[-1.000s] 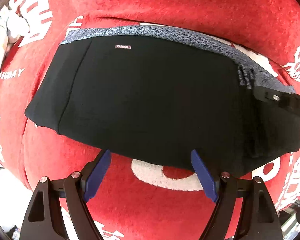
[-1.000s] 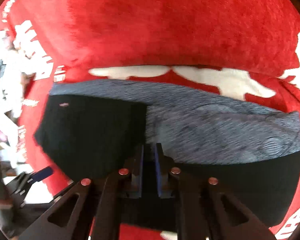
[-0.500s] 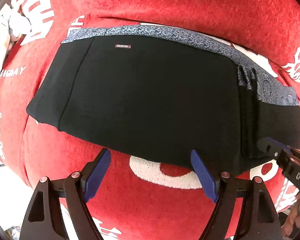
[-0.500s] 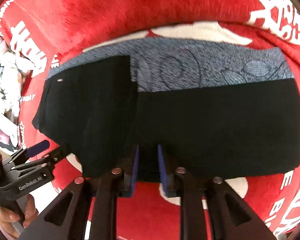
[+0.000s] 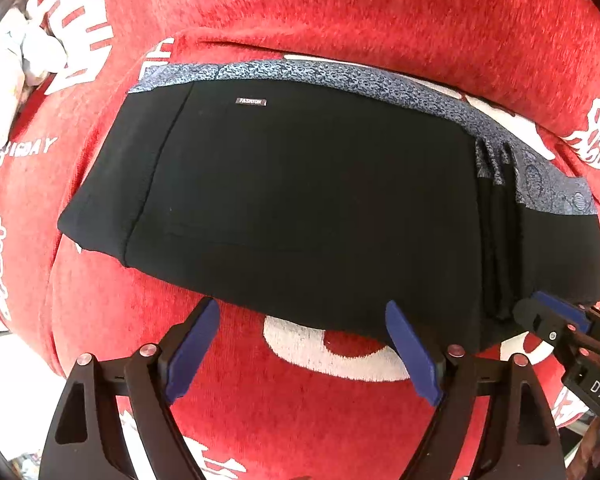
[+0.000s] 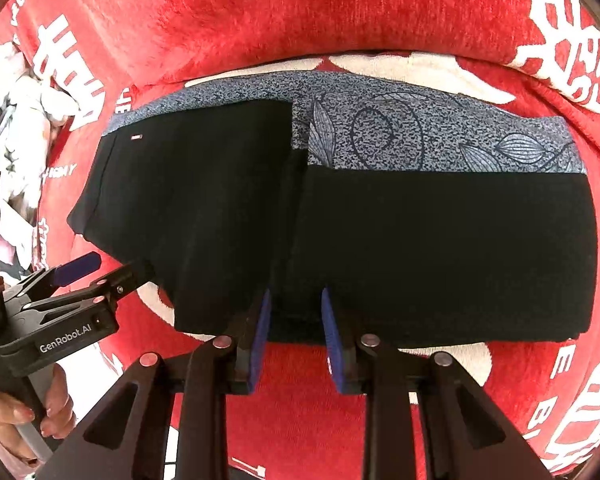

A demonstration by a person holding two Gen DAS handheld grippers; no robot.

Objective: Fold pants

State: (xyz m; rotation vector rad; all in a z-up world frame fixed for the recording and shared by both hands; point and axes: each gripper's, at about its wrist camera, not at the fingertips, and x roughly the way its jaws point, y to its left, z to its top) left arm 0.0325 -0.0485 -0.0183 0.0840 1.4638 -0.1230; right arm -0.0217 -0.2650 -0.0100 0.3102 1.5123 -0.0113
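Note:
The black pants (image 5: 308, 208) with a blue patterned band (image 6: 420, 136) lie folded flat on the red blanket (image 5: 340, 12), the left part folded over the rest. My left gripper (image 5: 300, 344) is open and empty, just in front of the pants' near edge. My right gripper (image 6: 292, 320) is open a little, its blue pads on either side of the near edge at the fold line, gripping nothing. The right gripper also shows in the left wrist view (image 5: 556, 320) at the pants' right corner, and the left gripper shows in the right wrist view (image 6: 100, 268).
The red blanket has white lettering (image 6: 572, 52) and covers the whole surface. A pile of pale clothes (image 6: 8, 120) lies off the left edge. A hand (image 6: 32, 416) holds the left gripper's handle.
My right gripper has let go of the pants, pulled back to the near edge and opened a little. The folded-over part now lies flat. My left gripper has stayed put.

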